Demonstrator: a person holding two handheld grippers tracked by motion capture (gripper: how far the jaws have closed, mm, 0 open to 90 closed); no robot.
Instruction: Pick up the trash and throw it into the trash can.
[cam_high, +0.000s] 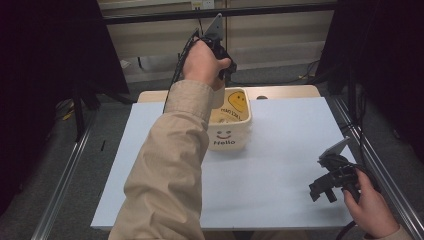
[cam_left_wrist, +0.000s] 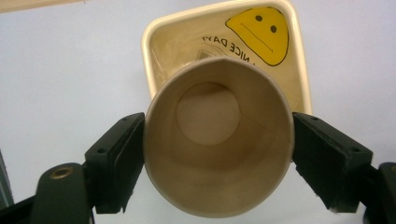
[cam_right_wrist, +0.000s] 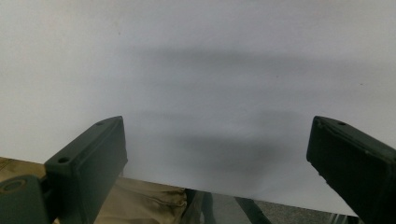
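Right now my left hand-held gripper (cam_left_wrist: 217, 154) pinches a paper cup (cam_left_wrist: 218, 140) by its sides, holding it above the cream smiley-face tub (cam_left_wrist: 152, 56) on the white surface (cam_high: 285, 165). Meanwhile my right hand-held gripper (cam_right_wrist: 217, 158) hangs spread wide, well apart, over bare surface.
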